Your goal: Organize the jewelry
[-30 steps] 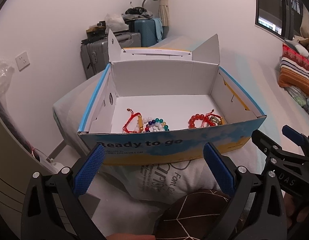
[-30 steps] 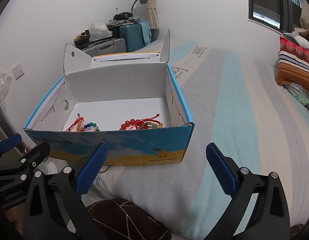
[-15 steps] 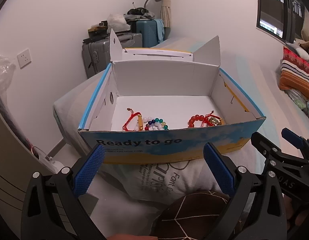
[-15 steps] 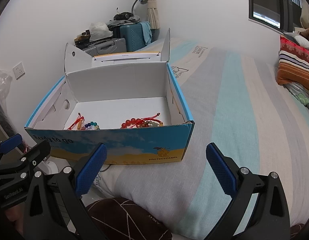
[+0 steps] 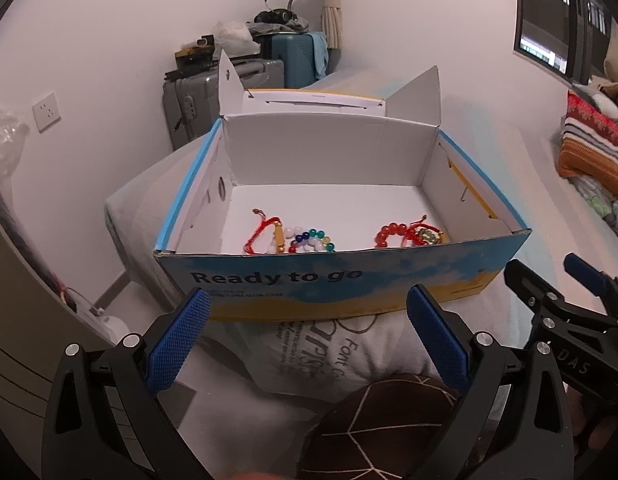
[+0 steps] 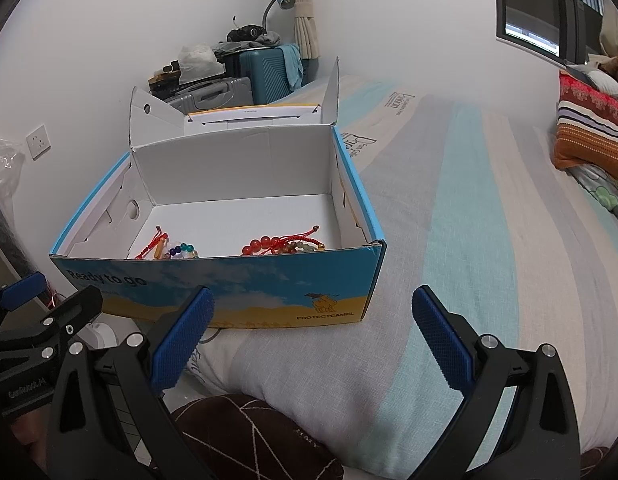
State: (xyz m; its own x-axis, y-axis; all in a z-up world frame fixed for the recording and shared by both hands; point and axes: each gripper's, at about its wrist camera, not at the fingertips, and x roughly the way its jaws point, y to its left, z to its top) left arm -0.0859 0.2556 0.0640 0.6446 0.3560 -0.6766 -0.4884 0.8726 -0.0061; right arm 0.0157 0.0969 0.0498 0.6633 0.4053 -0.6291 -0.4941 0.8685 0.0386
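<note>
An open blue and yellow cardboard box (image 5: pixel 341 284) (image 6: pixel 229 288) sits on the bed. Inside, near its front wall, lie a red cord bracelet with a multicoloured bead bracelet (image 5: pixel 293 238) (image 6: pixel 171 248) on the left and a red bead bracelet with a red and green one (image 5: pixel 409 234) (image 6: pixel 283 244) on the right. My left gripper (image 5: pixel 307 336) is open and empty in front of the box. My right gripper (image 6: pixel 313 336) is open and empty, in front of the box's right corner; it also shows at the right of the left wrist view (image 5: pixel 557 300).
The striped bedsheet (image 6: pixel 469 240) spreads to the right of the box. A brown patterned cushion (image 5: pixel 381 420) lies just below the grippers. Suitcases (image 5: pixel 229 84) stand against the far wall. Folded blankets (image 6: pixel 589 136) lie at far right. The bed's left edge drops to the floor.
Both grippers have drawn slightly closer to the box and risen a little; the box and bracelets have not moved.
</note>
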